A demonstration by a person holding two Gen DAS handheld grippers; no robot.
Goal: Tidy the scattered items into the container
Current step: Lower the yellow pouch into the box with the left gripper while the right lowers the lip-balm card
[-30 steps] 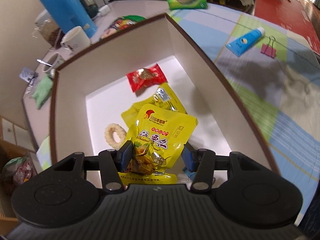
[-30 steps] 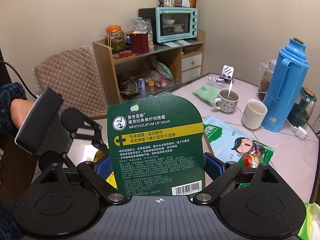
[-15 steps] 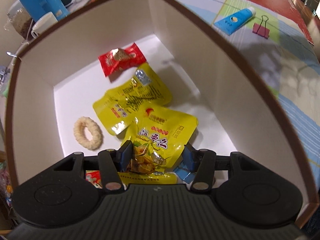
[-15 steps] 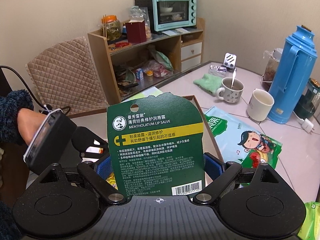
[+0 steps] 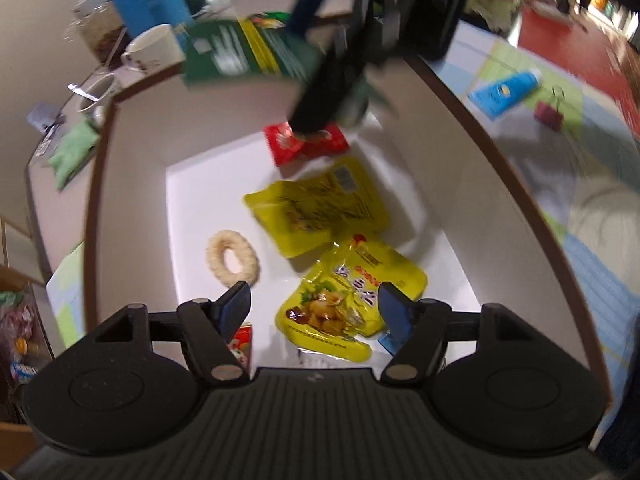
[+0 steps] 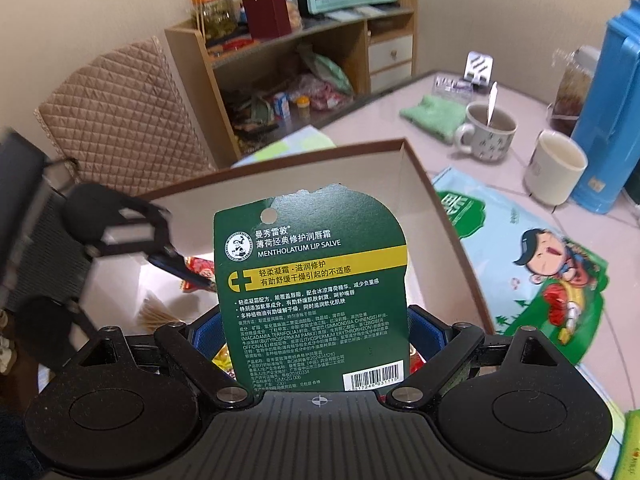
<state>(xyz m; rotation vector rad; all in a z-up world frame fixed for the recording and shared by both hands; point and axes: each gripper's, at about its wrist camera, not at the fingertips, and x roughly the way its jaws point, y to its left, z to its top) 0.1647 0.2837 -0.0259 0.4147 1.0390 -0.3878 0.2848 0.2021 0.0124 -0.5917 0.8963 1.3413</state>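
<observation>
Left wrist view shows my left gripper (image 5: 314, 304) spread wide above the yellow snack pouch (image 5: 348, 292) lying in the box (image 5: 132, 184), while my right gripper (image 6: 316, 330) pinches the green lip-salve card (image 6: 312, 276) over it.

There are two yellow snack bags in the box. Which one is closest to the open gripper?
The yellow bag with the food picture, lying between the left gripper fingers. The other yellow bag lies farther in, near the red packet.

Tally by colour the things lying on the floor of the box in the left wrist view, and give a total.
Yellow snack packets: 2
Red packets: 2
Beige ring: 1
Blue item, mostly hidden behind the left gripper's finger: 1
Total: 6
</observation>
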